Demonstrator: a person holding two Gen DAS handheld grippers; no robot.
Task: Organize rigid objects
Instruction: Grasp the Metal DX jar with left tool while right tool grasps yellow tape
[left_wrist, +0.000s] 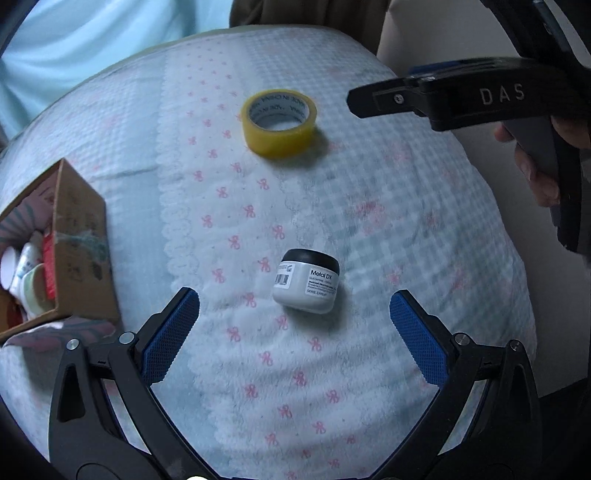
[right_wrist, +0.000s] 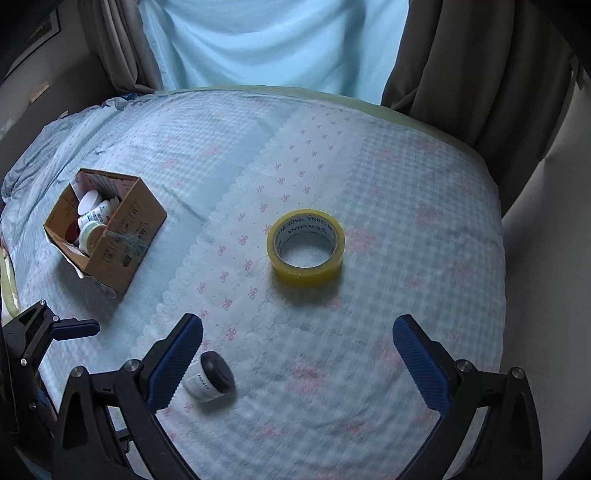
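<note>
A small grey jar with a black lid (left_wrist: 306, 280) lies on the bed cover, just ahead of my open, empty left gripper (left_wrist: 294, 314); it also shows in the right wrist view (right_wrist: 211, 377) beside the left finger. A yellow tape roll (left_wrist: 279, 123) lies flat farther off, ahead of my open, empty right gripper (right_wrist: 297, 338) in the right wrist view (right_wrist: 306, 242). A cardboard box (right_wrist: 110, 229) with several jars and tubes stands at the left, also in the left wrist view (left_wrist: 79, 236). The right gripper (left_wrist: 461, 92) shows from the side at the upper right.
The bed cover (right_wrist: 406, 221) is white and pale blue with pink bows. Curtains (right_wrist: 472, 66) hang behind the bed. A beige wall or headboard (right_wrist: 543, 229) runs along the right edge. The left gripper's finger (right_wrist: 75, 328) shows at the lower left.
</note>
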